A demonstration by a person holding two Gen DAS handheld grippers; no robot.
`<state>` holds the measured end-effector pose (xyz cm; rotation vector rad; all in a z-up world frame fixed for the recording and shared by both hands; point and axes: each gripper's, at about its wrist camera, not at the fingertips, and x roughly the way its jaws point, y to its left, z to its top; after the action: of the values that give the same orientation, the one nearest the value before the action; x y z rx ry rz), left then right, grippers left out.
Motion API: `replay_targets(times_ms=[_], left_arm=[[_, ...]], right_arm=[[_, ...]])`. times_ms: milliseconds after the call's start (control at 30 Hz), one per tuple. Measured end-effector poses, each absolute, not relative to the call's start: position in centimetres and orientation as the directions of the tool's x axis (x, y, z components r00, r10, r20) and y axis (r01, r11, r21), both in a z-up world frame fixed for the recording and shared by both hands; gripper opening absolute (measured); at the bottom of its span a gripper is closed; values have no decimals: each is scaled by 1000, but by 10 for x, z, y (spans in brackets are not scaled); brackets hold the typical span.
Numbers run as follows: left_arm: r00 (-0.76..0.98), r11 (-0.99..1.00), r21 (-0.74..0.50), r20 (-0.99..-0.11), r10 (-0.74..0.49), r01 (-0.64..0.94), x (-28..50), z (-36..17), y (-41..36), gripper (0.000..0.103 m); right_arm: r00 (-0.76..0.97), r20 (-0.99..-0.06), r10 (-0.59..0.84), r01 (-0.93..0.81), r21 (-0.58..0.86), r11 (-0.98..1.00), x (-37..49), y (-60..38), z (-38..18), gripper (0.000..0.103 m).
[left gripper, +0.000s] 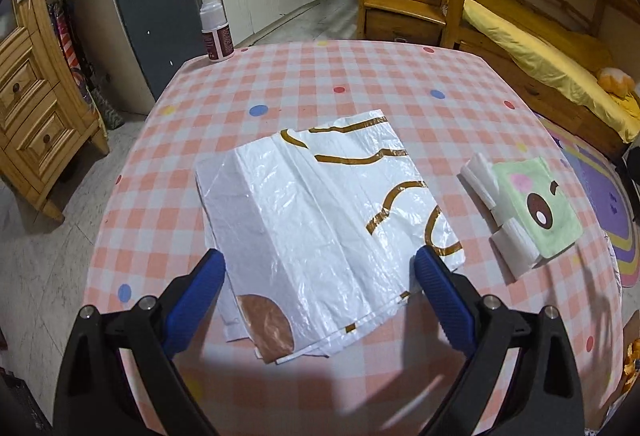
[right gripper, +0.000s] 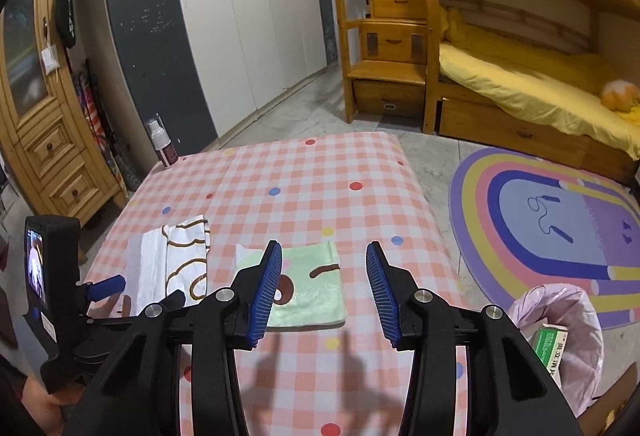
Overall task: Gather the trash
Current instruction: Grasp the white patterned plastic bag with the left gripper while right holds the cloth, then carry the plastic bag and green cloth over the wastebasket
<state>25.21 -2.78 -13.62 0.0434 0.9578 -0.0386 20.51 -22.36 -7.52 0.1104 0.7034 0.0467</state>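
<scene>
Left claw (left gripper: 318,268) spread wide above white plastic bag (left gripper: 320,216); right claw (right gripper: 324,292) likewise parted, empty.

Bag flat on checked table (left gripper: 320,84), its near half between the left claw's blue fingers (left gripper: 196,300), contact unclear. Green cloth (right gripper: 310,292) just right of bag, partly behind right claw's left finger, over folded white paper (left gripper: 484,184). Spray bottle (left gripper: 216,26) at far left corner. Pink-lined bin (right gripper: 568,340) on floor at right, holding green box (right gripper: 550,344).
</scene>
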Motion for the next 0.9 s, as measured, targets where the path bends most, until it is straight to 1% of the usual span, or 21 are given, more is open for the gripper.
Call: replay_targets(times_ms=[33, 67, 133, 167, 200, 233, 267, 300, 333, 367, 400, 433, 500, 533, 600, 667, 700, 767, 900], left_arm=[[579, 999, 20, -816, -12, 49, 251, -135, -27, 81], [585, 998, 26, -811, -10, 52, 248, -134, -26, 77], [592, 996, 33, -806, -20, 78, 245, -132, -28, 56], [596, 995, 35, -803, -30, 98, 243, -131, -28, 49], [601, 991, 41, -798, -44, 128, 240, -130, -31, 33], [604, 986, 44, -794, -64, 163, 238, -129, -34, 16], [602, 981, 33, -793, -91, 191, 238, -127, -35, 13], [596, 974, -43, -784, -171, 222, 235, -122, -29, 6], [605, 969, -77, -768, -208, 235, 233, -116, -26, 5], [628, 964, -92, -742, -234, 251, 228, -108, -23, 5], [672, 956, -97, -691, -265, 276, 219, -93, -18, 5], [690, 952, -106, -666, -284, 289, 215, -85, -15, 5], [716, 942, -136, -619, -324, 308, 205, -70, -9, 5], [726, 942, -142, -607, -325, 303, 202, -66, -6, 5], [735, 951, -138, -606, -303, 278, 202, -65, -3, 5], [732, 958, -141, -620, -282, 249, 206, -66, 1, 5], [731, 962, -145, -627, -270, 231, 207, -67, 4, 5], [726, 967, -149, -640, -252, 205, 212, -70, 10, 5], [724, 972, -145, -648, -235, 186, 215, -74, 17, 5]], right_arm=[[759, -647, 80, -9, 112, 994, 205, -224, -77, 46], [756, -649, 80, -12, 109, 994, 204, -224, -77, 46], [751, -656, 77, -20, 94, 995, 202, -222, -80, 46], [749, -658, 78, -26, 89, 996, 202, -222, -81, 46], [745, -661, 84, -33, 89, 995, 203, -222, -82, 46], [741, -666, 89, -36, 92, 995, 204, -221, -84, 50], [738, -669, 91, -38, 94, 995, 205, -221, -85, 52], [734, -672, 96, -44, 94, 995, 206, -220, -86, 58], [727, -678, 104, -55, 93, 994, 207, -218, -88, 61], [721, -684, 105, -65, 84, 994, 207, -215, -90, 62], [714, -692, 103, -75, 70, 995, 208, -212, -91, 66], [710, -697, 100, -82, 59, 995, 209, -209, -93, 69], [706, -701, 99, -97, 43, 994, 209, -205, -94, 69], [703, -704, 100, -111, 30, 993, 209, -200, -95, 70], [696, -711, 100, -132, 11, 991, 210, -192, -97, 69], [683, -725, 92, -149, -15, 989, 213, -183, -102, 68], [675, -733, 84, -155, -30, 987, 216, -179, -105, 61], [650, -756, 78, -168, -43, 985, 222, -170, -112, 52], [637, -767, 77, -201, -69, 977, 229, -150, -119, 52]])
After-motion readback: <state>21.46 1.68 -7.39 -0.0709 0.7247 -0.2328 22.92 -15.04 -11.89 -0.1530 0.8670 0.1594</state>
